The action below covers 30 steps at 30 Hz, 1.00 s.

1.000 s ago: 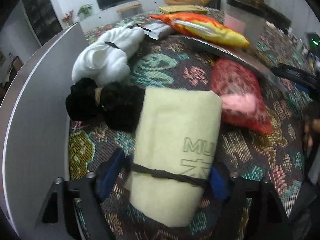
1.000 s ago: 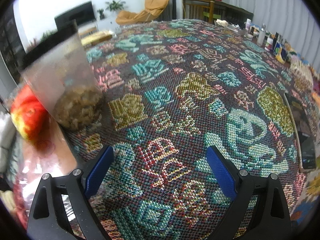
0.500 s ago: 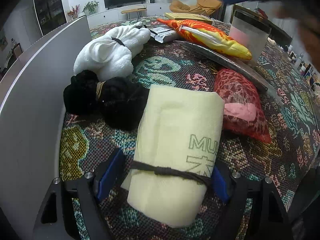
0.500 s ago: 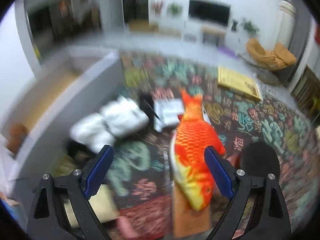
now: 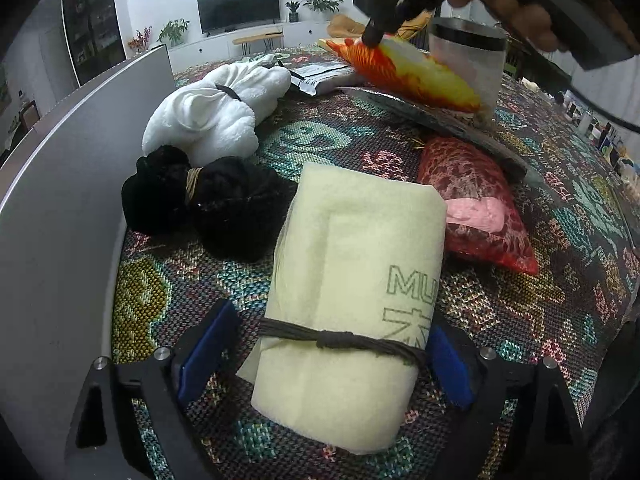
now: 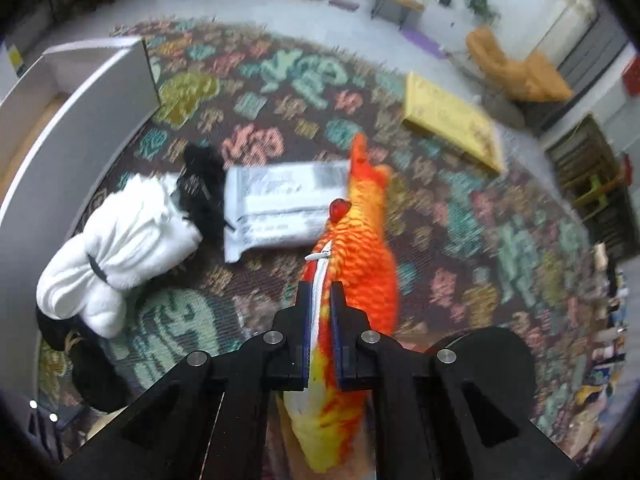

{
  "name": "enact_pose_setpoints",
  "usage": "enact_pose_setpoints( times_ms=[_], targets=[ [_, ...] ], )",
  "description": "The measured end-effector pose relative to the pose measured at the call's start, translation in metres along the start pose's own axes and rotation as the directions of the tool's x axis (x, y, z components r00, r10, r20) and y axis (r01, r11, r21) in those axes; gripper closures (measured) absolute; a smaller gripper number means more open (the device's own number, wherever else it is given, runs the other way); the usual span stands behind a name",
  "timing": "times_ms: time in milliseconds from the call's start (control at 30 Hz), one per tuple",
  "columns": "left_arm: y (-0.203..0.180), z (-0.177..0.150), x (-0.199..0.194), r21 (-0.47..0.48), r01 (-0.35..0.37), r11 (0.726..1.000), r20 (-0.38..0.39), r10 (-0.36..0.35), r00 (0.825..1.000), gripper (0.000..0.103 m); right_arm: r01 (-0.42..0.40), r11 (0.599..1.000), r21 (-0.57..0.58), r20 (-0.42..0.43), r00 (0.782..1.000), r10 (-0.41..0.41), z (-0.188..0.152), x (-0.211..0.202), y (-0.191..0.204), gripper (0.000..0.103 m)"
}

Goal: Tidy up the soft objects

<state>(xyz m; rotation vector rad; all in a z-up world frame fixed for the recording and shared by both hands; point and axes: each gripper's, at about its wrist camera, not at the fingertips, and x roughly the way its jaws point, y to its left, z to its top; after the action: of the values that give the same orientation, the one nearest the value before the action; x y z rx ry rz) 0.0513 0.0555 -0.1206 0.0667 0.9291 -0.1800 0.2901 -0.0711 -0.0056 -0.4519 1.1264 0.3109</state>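
At the bottom of the left wrist view, the left gripper (image 5: 324, 354) has just been opening: its blue-padded jaws stand wide on either side of the pale yellow rolled towel tied with a dark cord (image 5: 352, 276), which lies on the patterned woven cloth (image 5: 520, 304) in the lower middle of the frame; whether the pads still touch the roll I cannot tell. The right gripper (image 6: 320, 312), bottom centre of its view, has just closed, its jaws pinched on the white zipper strip of the orange and yellow plush fish (image 6: 356, 276). Left of centre in the left view lie a white fluffy bundle (image 5: 212, 112) and, touching it, a black fuzzy bundle (image 5: 208, 204); right of the towel sits a red mesh pouch with pink contents (image 5: 472, 200).
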Motion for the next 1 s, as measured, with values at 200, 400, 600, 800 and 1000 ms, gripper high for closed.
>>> enact_pose_setpoints(
  times_ms=[200,400,600,800,1000],
  targets=[
    [0.000,-0.001,0.000,-0.004,0.001,1.000,0.010,-0.001,1.000,0.011,-0.159,0.980,0.122,0.169,0.976,0.137,-0.001,-0.059,-0.027,0.094],
    [-0.002,0.000,0.004,0.003,-0.002,1.000,0.016,0.002,1.000,0.003,-0.290,0.922,0.255,0.354,0.916,0.190,-0.020,-0.132,-0.096,0.094],
    [-0.004,0.001,0.007,0.002,-0.007,1.000,0.017,0.007,1.000,0.000,-0.286,0.868,0.406,0.366,0.921,0.132,-0.063,-0.129,-0.185,0.093],
    [-0.004,0.000,0.007,-0.002,-0.010,1.000,0.024,0.010,1.000,0.000,-0.385,0.716,0.582,0.363,0.911,0.195,-0.139,-0.025,-0.241,0.093],
    [-0.004,0.000,0.007,-0.008,-0.016,1.000,0.030,0.016,0.999,0.000,-0.218,0.772,0.597,0.313,0.949,0.026,-0.172,0.011,-0.231,0.080]
  ],
)
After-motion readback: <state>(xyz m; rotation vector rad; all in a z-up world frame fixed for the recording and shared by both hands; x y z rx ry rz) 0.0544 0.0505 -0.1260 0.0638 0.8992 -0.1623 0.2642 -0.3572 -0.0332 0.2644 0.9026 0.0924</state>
